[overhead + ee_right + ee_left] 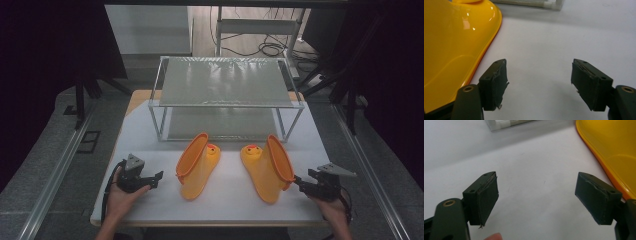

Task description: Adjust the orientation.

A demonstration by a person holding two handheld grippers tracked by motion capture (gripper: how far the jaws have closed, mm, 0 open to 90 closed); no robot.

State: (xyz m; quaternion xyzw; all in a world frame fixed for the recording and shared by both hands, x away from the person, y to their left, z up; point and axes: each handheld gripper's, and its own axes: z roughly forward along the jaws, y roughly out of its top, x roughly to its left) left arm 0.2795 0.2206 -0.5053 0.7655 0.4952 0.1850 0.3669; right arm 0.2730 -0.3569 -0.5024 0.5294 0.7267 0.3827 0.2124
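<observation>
I see two glossy yellow rubber duck boots, left boot (196,167) and right boot (267,167), lying on the white table (225,200) before a wire-framed shelf (225,82). My left gripper (159,177) and right gripper (298,181) flank them, jaws apart, gripping nothing.

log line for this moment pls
left gripper: open, empty | right gripper: open, empty | left boot, right boot: lying on table

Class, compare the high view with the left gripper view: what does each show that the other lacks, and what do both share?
High view alone: both yellow rubber boots, left one and right one, the whole metal-framed two-tier shelf, both hands, the right gripper.

Left gripper view alone: the left gripper close up, jaws apart, worn pads.

Shared: white tabletop, left boot, shelf corner.
</observation>
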